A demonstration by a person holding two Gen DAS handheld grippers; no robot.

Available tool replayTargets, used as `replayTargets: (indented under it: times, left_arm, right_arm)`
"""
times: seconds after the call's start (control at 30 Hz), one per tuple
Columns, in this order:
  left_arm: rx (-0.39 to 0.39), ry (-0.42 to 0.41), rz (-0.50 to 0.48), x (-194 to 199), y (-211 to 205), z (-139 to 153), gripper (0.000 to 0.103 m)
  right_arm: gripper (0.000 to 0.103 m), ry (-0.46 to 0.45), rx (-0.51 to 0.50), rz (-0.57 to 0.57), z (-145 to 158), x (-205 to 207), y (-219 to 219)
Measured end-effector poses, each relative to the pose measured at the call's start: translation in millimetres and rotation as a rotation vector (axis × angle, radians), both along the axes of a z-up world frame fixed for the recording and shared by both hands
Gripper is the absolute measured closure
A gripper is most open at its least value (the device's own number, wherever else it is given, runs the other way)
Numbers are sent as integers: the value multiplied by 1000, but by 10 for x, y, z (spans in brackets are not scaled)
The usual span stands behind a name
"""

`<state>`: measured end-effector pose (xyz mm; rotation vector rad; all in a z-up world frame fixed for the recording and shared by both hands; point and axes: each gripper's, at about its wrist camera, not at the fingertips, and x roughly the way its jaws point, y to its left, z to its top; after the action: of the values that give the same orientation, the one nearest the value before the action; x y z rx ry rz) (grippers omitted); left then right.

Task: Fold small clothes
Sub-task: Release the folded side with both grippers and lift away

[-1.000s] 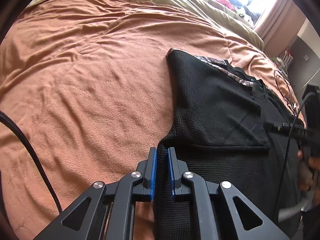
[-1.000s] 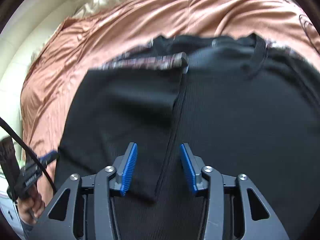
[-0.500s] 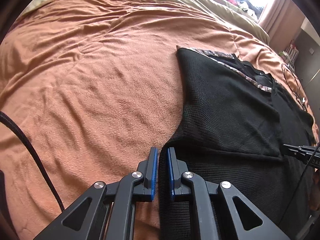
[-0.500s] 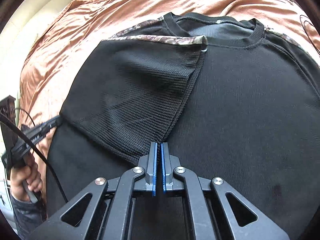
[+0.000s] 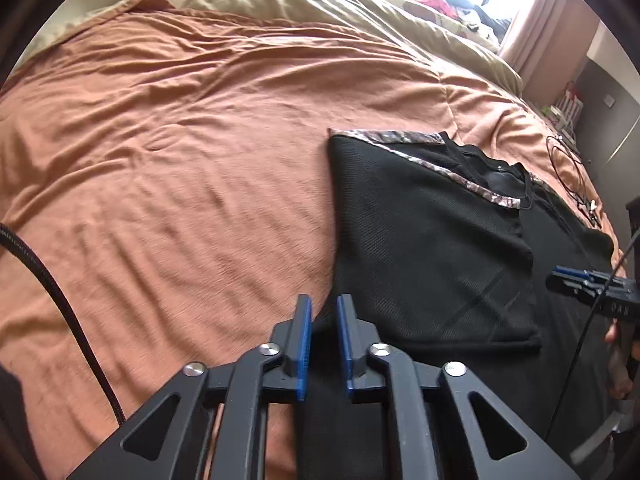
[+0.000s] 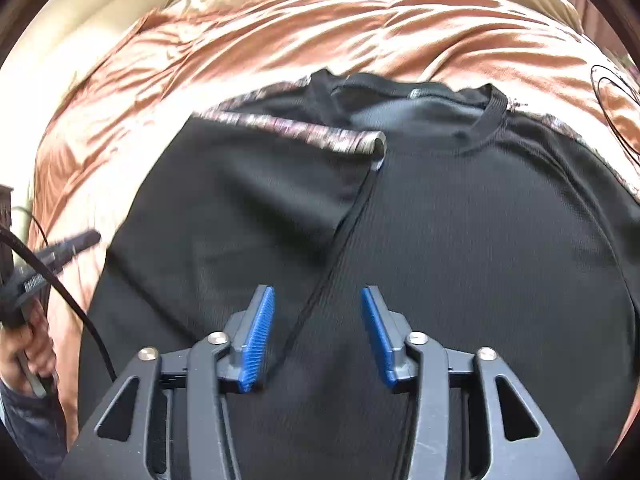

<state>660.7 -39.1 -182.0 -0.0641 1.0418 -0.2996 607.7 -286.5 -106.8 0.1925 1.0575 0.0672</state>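
On orange bedspread [image 5: 180,160], black shirt [image 6: 460,240], sleeve folded in; left gripper [image 5: 324,340] and right gripper [image 6: 318,332] opening, empty. Next fold: mirror the 3 o'clock side squarely

Left of the black shirt [image 5: 432,248] the orange bedspread [image 5: 180,152] lies open. A looped cable [image 5: 568,168] lies right of the shirt
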Motion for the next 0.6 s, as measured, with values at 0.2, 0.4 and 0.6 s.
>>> replayTargets:
  times: [0.2, 0.4, 0.6]
  left_arm:
    - [5, 9, -6, 173, -106, -157, 83]
    - [5, 15, -9, 279, -108, -251, 83]
    - [14, 9, -21, 260, -81, -296, 83]
  right_arm:
    - [59, -22, 41, -50, -136, 290, -29]
    - [86, -2, -14, -85, -348, 609, 38]
    - [102, -9, -98, -84, -379, 584, 124]
